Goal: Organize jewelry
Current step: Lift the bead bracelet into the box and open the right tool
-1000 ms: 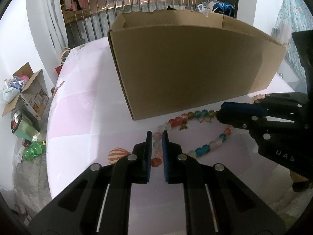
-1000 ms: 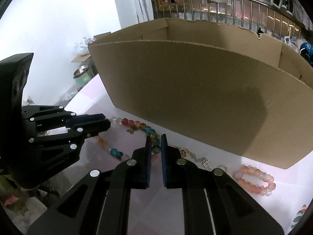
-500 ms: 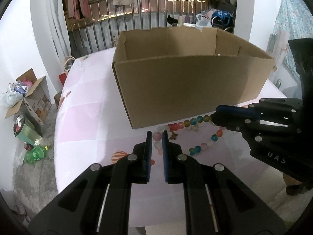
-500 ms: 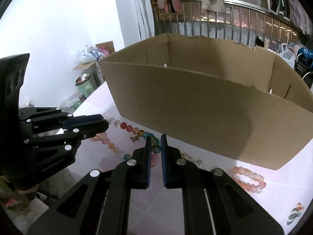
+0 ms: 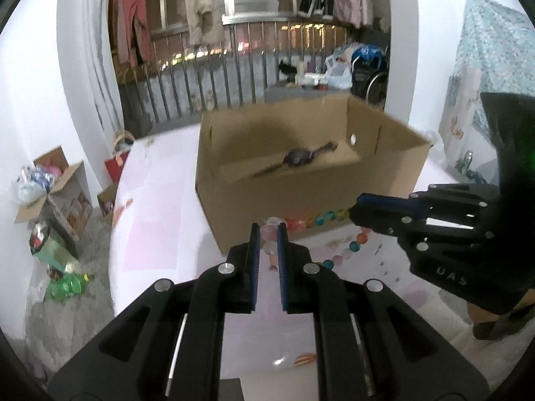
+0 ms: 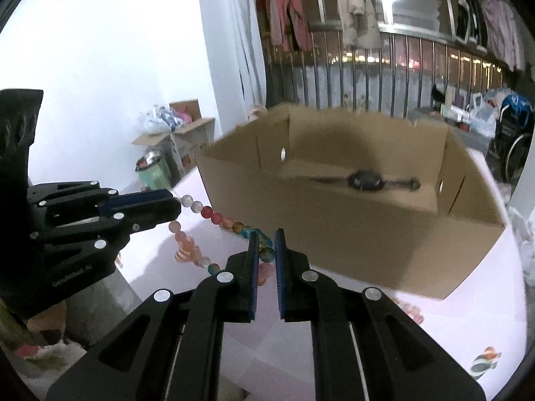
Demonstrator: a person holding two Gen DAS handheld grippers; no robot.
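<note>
A necklace of coloured beads hangs in two strands between my grippers, in front of the cardboard box. My left gripper is shut on its pale pink end. The right gripper is shut on the teal and amber beads. Each wrist view shows the other gripper: the right gripper at the right, the left gripper at the left, with beads running out of its tip. A dark watch lies flat inside the box; it also shows in the left wrist view.
A pink bead bracelet lies on the pink table below the box's right end. The table's left edge drops to a floor cluttered with open cartons and a green bottle. A metal railing with hanging clothes stands behind.
Both grippers have risen with the necklace, which now hangs off the table. The view now looks over the box's front wall, and the watch inside has come into sight.
</note>
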